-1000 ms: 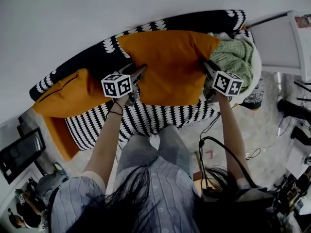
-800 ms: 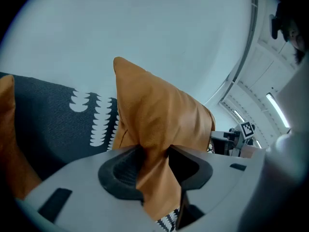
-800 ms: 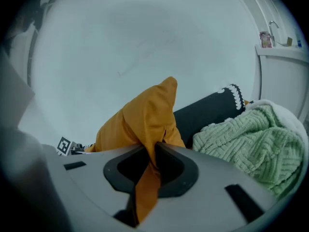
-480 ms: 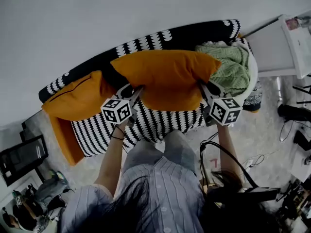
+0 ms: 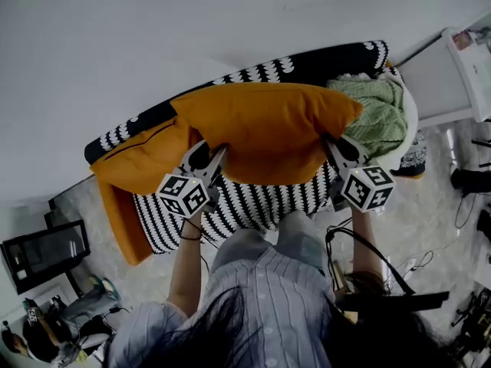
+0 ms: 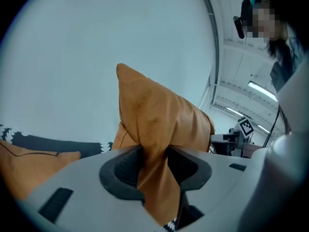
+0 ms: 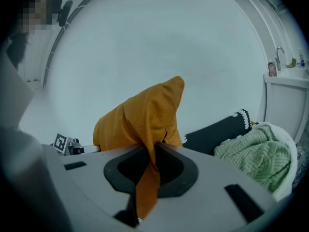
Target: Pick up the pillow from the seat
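Note:
An orange pillow (image 5: 268,129) hangs in the air above the black-and-white patterned seat (image 5: 253,202), stretched between my two grippers. My left gripper (image 5: 219,153) is shut on the pillow's left corner, its jaws having just closed further on the fabric. In the left gripper view the orange cloth (image 6: 154,149) is bunched between the pads. My right gripper (image 5: 328,140) is shut on the right corner, and the right gripper view shows a thin fold of the pillow (image 7: 149,144) pinched there.
A second orange pillow (image 5: 142,159) lies at the seat's left end. A green knitted blanket (image 5: 380,113) sits in a white basket at the right. A white cabinet (image 5: 449,75) stands beyond it. Floor clutter and cables lie around the person's legs.
Both grippers have risen and drawn back toward me, lifting the orange pillow clear of the seat. More of the patterned seat shows beneath it now.

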A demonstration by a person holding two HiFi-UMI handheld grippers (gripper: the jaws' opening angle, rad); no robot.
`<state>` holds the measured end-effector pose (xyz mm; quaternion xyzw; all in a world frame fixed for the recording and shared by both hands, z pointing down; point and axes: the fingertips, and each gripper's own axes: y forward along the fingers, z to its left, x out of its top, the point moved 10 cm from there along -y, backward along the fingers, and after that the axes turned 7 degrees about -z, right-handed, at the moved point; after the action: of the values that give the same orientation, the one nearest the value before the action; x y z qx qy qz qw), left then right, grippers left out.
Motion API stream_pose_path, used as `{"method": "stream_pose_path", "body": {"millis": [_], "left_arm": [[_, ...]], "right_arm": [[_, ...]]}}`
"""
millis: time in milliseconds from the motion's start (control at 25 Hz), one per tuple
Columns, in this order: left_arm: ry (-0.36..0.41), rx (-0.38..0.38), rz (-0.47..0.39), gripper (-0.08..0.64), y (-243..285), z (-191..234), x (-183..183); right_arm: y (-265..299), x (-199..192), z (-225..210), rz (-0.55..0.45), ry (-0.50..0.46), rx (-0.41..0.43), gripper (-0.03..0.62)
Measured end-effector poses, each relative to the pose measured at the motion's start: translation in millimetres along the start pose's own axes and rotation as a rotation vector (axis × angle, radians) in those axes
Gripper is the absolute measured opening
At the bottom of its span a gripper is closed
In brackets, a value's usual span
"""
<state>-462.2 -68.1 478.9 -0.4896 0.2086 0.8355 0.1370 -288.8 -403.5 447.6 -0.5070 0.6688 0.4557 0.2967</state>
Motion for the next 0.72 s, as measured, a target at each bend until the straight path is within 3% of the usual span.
{"method": "stream_pose_path", "body": {"millis": [400,720], "left_arm": [[0.034,-0.126,0.033,0.158,-54,19,11],[0.059,-0.225,0.038,0.158,-84,18,9]], "right_arm": [[-22,-18,70,-0.033,-0.043,-0.103,0.049],[-71,-47,117,-0.06,0.013,-0.209,0.049]]}}
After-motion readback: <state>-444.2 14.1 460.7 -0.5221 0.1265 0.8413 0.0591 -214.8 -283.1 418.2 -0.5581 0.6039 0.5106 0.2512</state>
